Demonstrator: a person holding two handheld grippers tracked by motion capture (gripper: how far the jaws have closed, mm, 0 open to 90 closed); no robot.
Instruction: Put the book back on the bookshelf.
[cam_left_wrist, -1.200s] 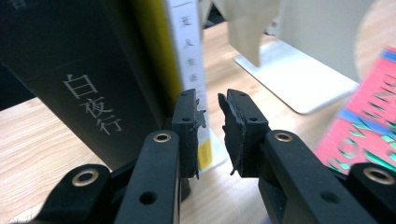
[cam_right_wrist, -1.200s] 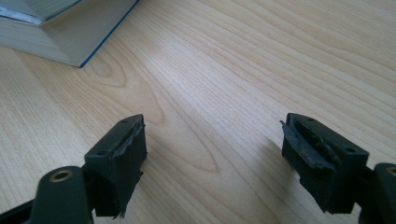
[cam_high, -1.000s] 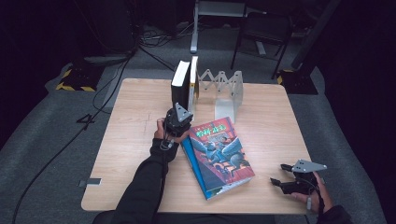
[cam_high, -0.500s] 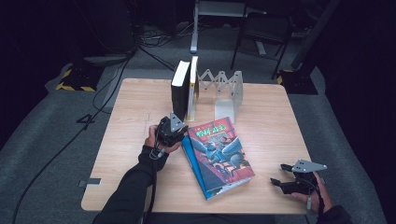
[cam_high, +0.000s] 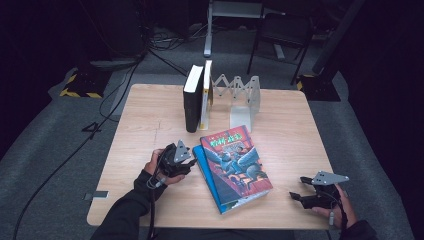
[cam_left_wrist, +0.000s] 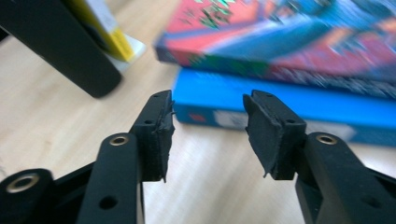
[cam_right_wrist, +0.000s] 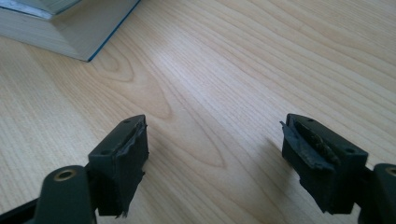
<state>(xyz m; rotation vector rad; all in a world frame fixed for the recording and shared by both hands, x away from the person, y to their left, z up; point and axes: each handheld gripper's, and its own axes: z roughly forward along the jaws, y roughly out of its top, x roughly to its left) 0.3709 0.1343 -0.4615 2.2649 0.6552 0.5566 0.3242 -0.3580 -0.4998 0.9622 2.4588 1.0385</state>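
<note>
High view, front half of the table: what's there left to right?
Left gripper → blue book, lying flat at the bottom of the stack → colourful book lying on top of it → right gripper near the table's right front corner.

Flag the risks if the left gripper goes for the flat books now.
1. The left gripper is open, facing the blue book's spine, with the colourful book stacked on top; pinching the lower one could tip or slide the top one off.
2. The upright black book stands close by; a swing of the hand might knock it over.
3. The right gripper rests apart from the stack near the table's edge, giving no support.
</note>
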